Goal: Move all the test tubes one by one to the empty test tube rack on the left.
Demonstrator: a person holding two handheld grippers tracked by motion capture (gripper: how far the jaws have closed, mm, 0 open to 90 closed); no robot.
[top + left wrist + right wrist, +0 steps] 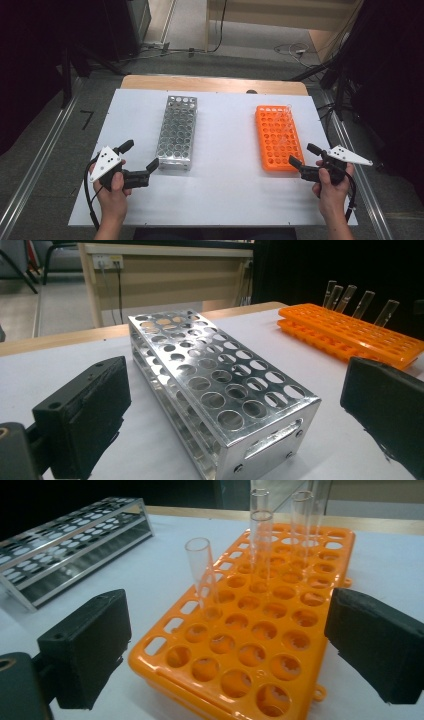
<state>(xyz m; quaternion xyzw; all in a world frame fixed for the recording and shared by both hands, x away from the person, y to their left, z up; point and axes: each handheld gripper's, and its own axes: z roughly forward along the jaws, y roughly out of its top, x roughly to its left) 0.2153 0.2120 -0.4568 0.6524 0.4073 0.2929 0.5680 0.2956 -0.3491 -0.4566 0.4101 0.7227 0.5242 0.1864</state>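
Clear tubes [207, 577] in orange rack [300, 645].

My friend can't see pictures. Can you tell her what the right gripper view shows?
An orange rack full of round holes sits on a white table, with a few clear glass tubes standing in it. The open right gripper faces the rack, and a metal rack stands farther off.

So the white table [220, 200] has just two racks sitting on it. The metal rack [176, 132] is left of centre, and the orange rack [276, 137] sits near the right edge, well apart.
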